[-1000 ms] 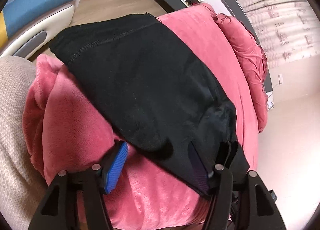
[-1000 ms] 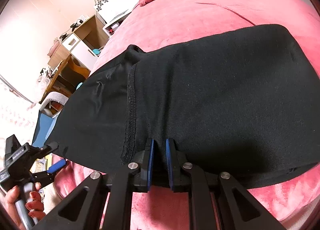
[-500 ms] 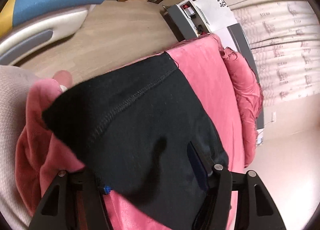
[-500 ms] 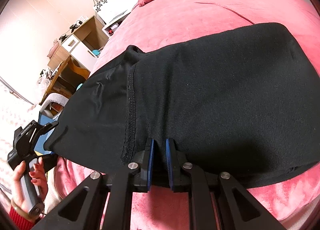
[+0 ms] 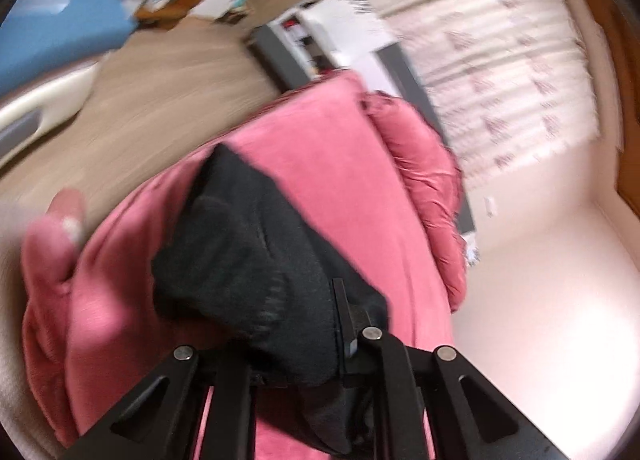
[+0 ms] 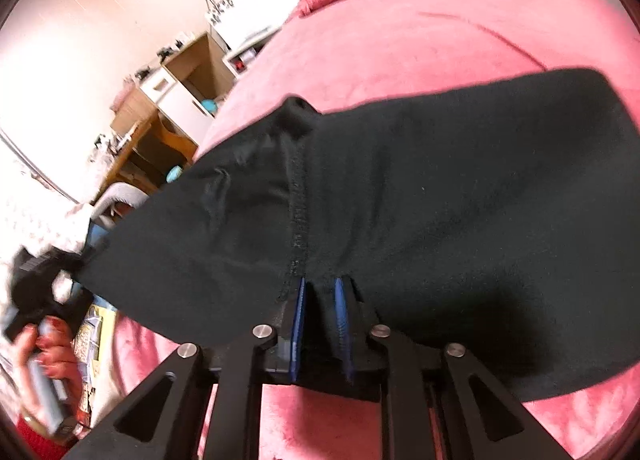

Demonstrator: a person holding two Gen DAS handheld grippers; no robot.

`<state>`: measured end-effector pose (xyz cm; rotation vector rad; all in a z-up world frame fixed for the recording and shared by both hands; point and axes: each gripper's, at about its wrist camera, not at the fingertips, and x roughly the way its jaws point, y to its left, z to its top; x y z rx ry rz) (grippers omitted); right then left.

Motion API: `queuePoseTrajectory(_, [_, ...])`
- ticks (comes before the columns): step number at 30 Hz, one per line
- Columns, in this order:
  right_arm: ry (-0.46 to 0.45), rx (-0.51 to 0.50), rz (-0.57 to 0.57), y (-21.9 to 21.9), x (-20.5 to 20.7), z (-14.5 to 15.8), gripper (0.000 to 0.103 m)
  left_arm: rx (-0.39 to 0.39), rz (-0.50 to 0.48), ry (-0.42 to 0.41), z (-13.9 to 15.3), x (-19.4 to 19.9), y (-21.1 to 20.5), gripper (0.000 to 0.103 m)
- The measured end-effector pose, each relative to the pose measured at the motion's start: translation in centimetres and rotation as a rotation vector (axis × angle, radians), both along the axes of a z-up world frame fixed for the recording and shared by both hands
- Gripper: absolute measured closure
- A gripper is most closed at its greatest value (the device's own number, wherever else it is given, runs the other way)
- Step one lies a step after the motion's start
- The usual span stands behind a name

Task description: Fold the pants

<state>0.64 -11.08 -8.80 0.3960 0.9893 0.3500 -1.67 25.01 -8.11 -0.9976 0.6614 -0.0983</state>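
One bed: a pink blanket [image 6: 420, 39] is spread over it, with the garment laid on top.
One pair of pants [image 6: 440, 199]: black, matte knit; a stitched seam is seen running down the cloth; the near-left corner is lifted and bunched.
Two grippers: the right gripper [image 6: 320, 324] is pinched on the near edge of the cloth; the left gripper [image 5: 304, 324] has just been closing, with bunched black fabric caught between its fingers.
One hand [image 6: 52, 356]: wrapped around the left gripper's handle.
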Motion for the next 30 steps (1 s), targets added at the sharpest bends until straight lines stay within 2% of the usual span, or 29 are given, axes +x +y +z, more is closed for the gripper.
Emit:
queuePoseTrajectory(7, [-0.005,0.03,-0.012,-0.8,-0.2,1.2,0.085,0.158,-0.147,-0.179,6.8,1.2,-4.6,0.09])
queuePoseTrajectory(9, [-0.032,0.067,-0.04,-1.7,-1.0,1.8,0.069,0.188,-0.175,-0.21,8.1,1.4,-5.7,0.09])
queuePoseTrajectory(10, [-0.043,0.086,-0.06,-2.4,-1.5,2.2,0.051,0.202,-0.194,-0.23,8.8,1.4,-6.4,0.09])
queuePoseTrajectory(11, [-0.047,0.097,-0.074,-2.8,-1.9,2.3,0.045,0.22,-0.219,-0.252,9.7,1.5,-7.3,0.09])
queuePoseTrajectory(15, [-0.036,0.149,-0.115,-4.6,-2.8,2.4,0.045,0.261,-0.294,-0.307,11.8,1.9,-10.4,0.09])
queuePoseTrajectory(20, [0.049,-0.007,-0.087,-4.3,-2.4,0.6,0.068,0.369,-0.409,-0.375,14.0,1.3,-15.2,0.09])
queuePoseTrajectory(25, [0.023,0.026,-0.103,-4.9,-3.3,0.8,0.069,0.44,-0.528,-0.408,14.6,1.4,-19.7,0.09])
queuePoseTrajectory(30, [-0.041,-0.014,-0.207,-8.5,-4.6,3.4,0.069,0.477,-0.667,-0.393,14.1,2.2,-25.0,0.09])
